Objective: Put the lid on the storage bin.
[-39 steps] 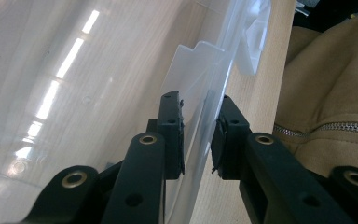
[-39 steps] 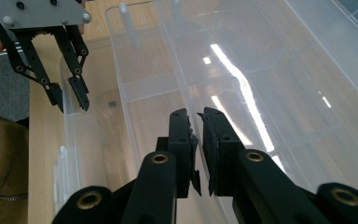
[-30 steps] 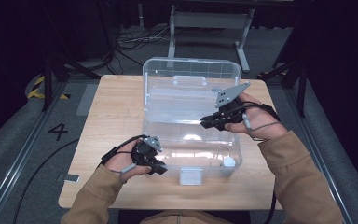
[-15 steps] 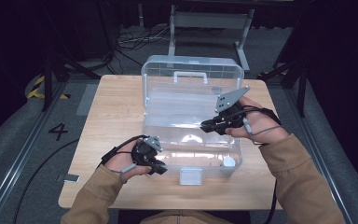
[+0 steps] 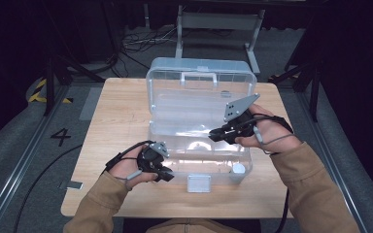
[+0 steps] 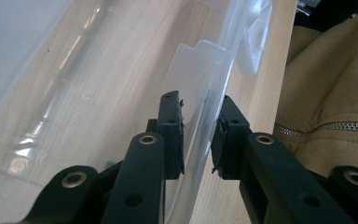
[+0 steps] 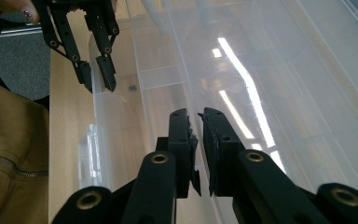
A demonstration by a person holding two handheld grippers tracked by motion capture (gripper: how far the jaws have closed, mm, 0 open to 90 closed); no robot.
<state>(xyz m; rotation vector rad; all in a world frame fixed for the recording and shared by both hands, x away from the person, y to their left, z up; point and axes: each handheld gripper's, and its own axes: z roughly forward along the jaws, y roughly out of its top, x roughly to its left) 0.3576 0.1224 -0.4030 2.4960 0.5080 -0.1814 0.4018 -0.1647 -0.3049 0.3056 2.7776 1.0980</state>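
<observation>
The left gripper (image 5: 164,171) is sitting low at the near side, gripped by the left hand (image 5: 132,167), its black jaws pointing to the right and standing a little apart, as the left gripper view (image 6: 198,135) is showing. The right gripper (image 5: 217,134) is being held higher by the right hand (image 5: 262,133), pointing leftward, grey plate on top, jaws nearly together with a narrow gap (image 7: 196,140). Both forearms in tan sleeves (image 5: 315,184) are coming in from below, elbows spread outward, and a cable is looping around each wrist
</observation>
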